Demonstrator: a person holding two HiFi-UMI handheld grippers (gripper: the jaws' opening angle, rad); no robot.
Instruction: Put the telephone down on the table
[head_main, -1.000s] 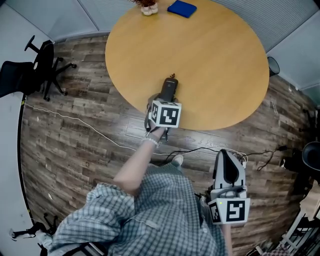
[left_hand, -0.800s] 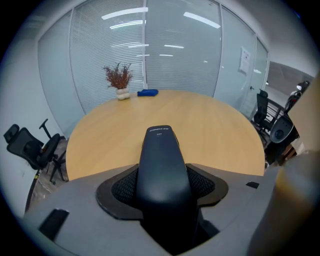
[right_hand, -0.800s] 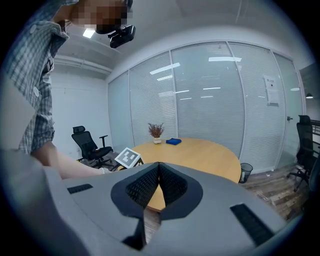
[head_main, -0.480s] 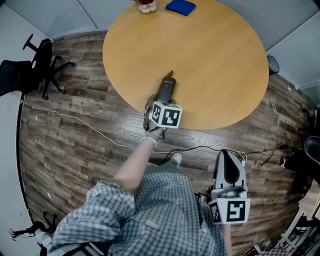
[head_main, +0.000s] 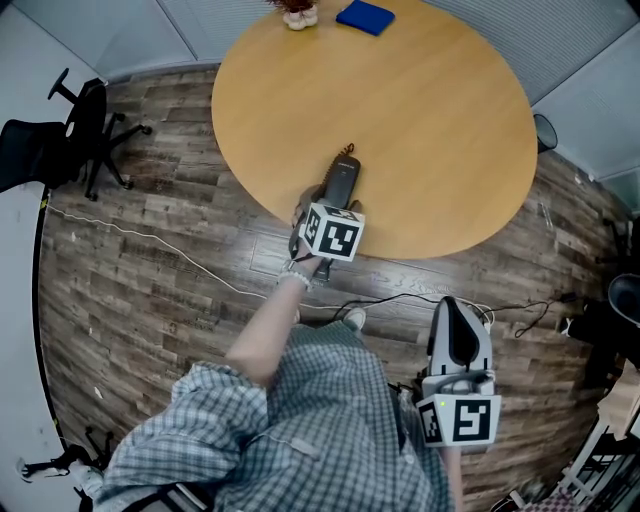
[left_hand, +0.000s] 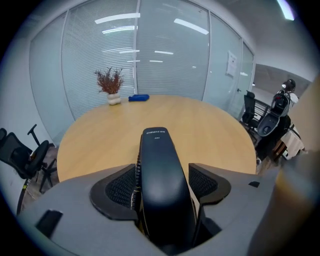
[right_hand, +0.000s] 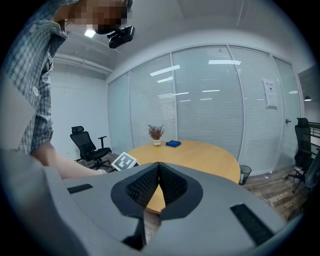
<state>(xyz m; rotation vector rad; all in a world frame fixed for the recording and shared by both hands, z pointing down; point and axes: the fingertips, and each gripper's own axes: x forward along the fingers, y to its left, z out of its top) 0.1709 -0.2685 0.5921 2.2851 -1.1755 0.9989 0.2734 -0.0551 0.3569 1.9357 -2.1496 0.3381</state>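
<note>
Black telephone handset (left_hand: 159, 150) sits by the near edge of the round wooden table (head_main: 430, 120), pretty much where it was a second ago. Difference now: the left gripper (left_hand: 161, 184) jaws are spreading wide, with the handset lying loose between them. The right gripper (right_hand: 159, 181) is closed and empty.

telephone (head_main: 342, 178) 1 | table (head_main: 420, 110) 1 | plant (head_main: 297, 12) 1 (potted) | blue item (head_main: 364, 16) 1

Left claw opening up, right claw shut

Left arm (head_main: 265, 335) is stretched out forward, and the left claw (head_main: 331, 204) has its jaws opening with the telephone (head_main: 343, 180) between them. The right claw (head_main: 455, 310) hangs low at the right side, jaws pressed together and empty
</note>
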